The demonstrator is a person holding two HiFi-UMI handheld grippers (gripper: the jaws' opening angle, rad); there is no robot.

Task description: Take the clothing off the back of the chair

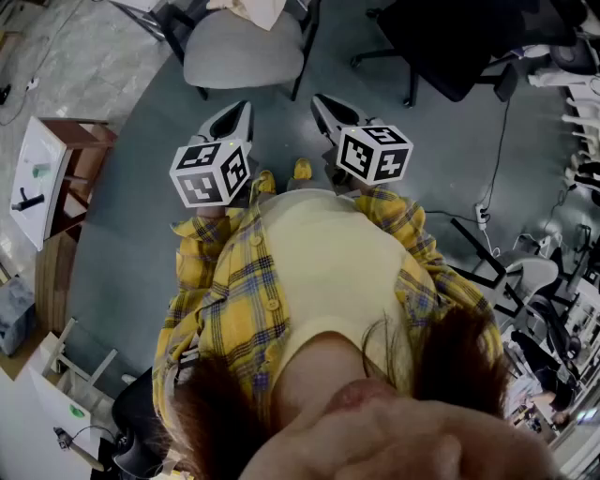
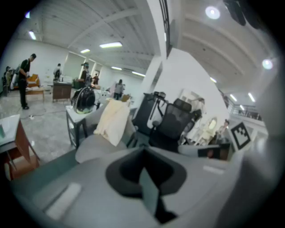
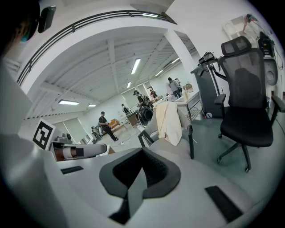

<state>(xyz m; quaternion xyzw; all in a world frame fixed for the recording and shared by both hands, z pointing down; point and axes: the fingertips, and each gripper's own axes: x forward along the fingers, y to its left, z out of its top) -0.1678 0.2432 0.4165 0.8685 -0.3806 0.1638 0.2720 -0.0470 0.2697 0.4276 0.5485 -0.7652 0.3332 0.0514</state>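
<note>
underfoot, grey floor (image 1: 131,216) around grey chair (image 1: 242,49)

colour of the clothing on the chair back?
Plain cream, no pattern visible. The clothing shows best in the right gripper view.

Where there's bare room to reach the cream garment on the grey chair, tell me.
Bare floor lies between the left tool, the right tool and the grey chair, whose seat is empty below the cream garment, and left toward the wooden stand. Crowded on the right: black chair, cables.
</note>
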